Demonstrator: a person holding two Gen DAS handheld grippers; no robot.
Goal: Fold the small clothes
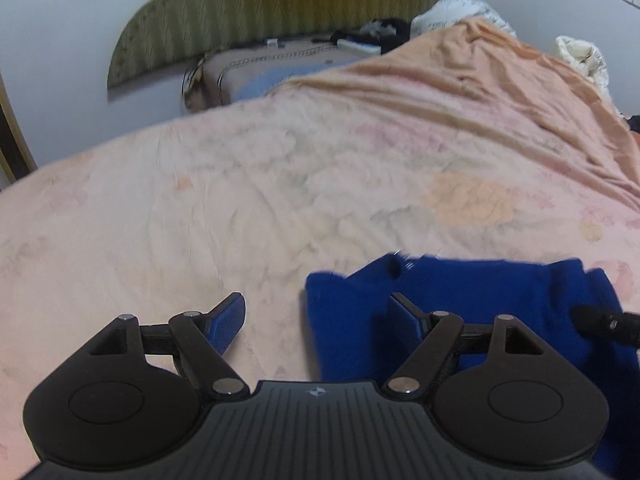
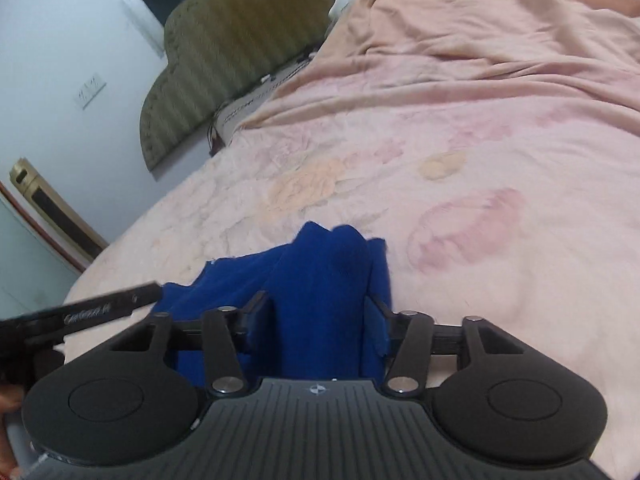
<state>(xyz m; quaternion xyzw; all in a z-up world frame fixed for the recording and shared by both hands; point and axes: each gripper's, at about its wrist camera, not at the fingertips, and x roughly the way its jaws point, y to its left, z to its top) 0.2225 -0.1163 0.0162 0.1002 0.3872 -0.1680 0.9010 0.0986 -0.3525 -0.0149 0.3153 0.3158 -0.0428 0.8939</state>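
The deep-blue knitted garment lies on the pink floral bedspread, a raised ridge between the right gripper's part-spread jaws — grip uncertain — while the left gripper, released, straddles its edge: the loose fold may slump open.

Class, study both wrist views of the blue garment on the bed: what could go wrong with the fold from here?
1. The blue garment bunches between the right hand-held gripper fingers; pulling away could drag the fold open.
2. The left hand-held gripper, open, straddles the garment's edge and might snag it.
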